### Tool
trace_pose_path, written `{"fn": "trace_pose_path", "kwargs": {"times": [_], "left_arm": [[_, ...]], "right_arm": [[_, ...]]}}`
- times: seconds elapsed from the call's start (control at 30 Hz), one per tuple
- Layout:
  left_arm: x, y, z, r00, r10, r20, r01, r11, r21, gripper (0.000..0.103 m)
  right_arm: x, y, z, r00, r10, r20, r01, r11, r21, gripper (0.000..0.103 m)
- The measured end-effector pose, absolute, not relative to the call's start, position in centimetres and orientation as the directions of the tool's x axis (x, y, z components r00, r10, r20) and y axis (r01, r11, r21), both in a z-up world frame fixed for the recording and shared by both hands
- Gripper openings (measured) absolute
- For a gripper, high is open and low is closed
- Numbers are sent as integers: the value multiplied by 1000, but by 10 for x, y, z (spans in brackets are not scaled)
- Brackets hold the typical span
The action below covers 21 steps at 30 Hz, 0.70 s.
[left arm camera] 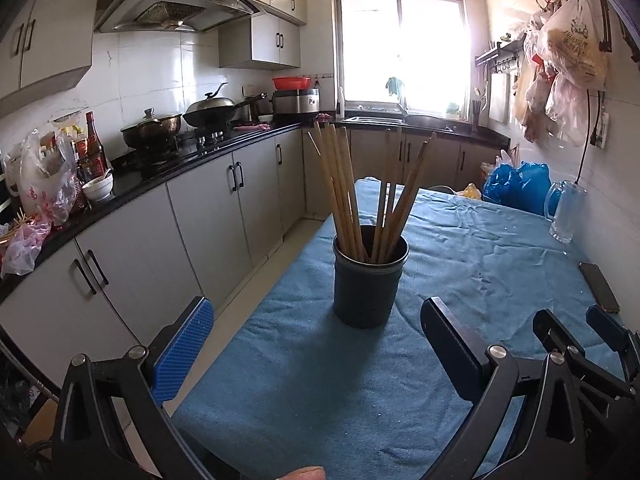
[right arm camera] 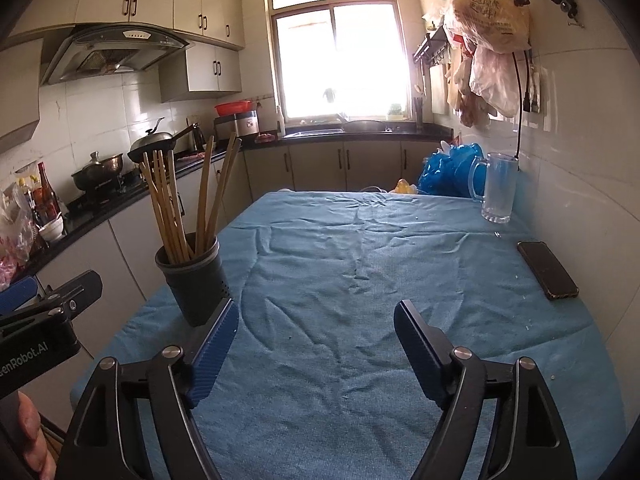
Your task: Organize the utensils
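Thumb tip at bottom edge of the left wrist view, then the left gripper (left arm camera: 316,344): jaws spread wide, nothing between them, blue pad on the left finger, aimed straight at the dark holder (left arm camera: 370,280). Holder stands upright on the blue tablecloth (left arm camera: 460,280), near the table's left edge, just ahead of the left fingertips, not touched. Wooden chopsticks (left arm camera: 352,192) stand in it, fanned out, tops leaning left and right. Judgement: chopsticks light, stiff, thin, likely to roll or slip in a flat pad grip; take one at mid-shaft above the rim, or take the holder around its body, which looks rigid plastic and top-heavy, tippable. Right gripper (right arm camera: 316,320) also wide, empty, low over bare cloth centre, level, pointing down the table; holder sits just left of its left finger. Further right: glass mug (right arm camera: 498,188) and black phone (right arm camera: 546,270) by the wall, well apart from the holder.
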State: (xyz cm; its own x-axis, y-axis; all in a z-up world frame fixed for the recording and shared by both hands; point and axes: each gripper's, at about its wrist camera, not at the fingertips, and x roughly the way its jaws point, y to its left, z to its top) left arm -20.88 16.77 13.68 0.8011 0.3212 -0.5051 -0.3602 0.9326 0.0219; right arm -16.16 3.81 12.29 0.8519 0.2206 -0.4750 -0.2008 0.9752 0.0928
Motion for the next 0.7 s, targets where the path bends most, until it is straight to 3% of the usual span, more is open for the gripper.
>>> {"fn": "trace_pose_path", "kwargs": {"times": [0.7], "left_arm": [[-205, 176, 123, 778, 312, -546, -356, 934, 26, 103]], "right_arm": [[-162, 44, 118, 857, 191, -479, -182, 981, 65, 87]]}}
